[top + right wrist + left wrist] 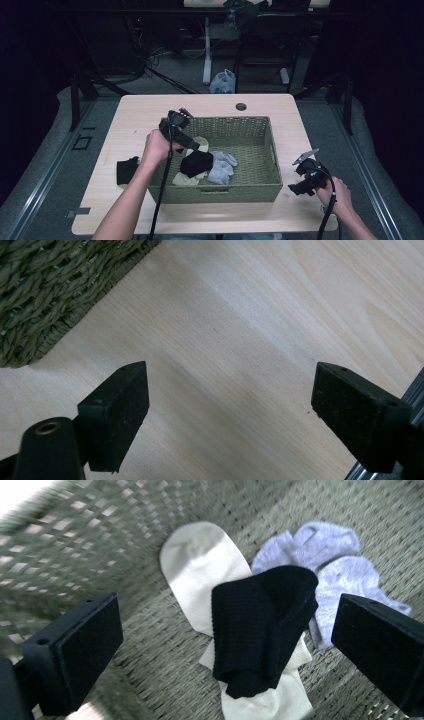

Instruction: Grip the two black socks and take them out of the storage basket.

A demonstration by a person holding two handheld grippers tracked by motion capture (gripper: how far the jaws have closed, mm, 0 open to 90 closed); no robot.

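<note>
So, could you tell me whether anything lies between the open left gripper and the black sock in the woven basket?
Nothing visible does. The left gripper hangs open over the green woven basket, and the black sock lies topmost, draped over the cream socks, beside the grey socks.

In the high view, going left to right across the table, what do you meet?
Black sock on the table → left gripper → black sock in the basket → grey socks → basket's right wall → right gripper.
</note>
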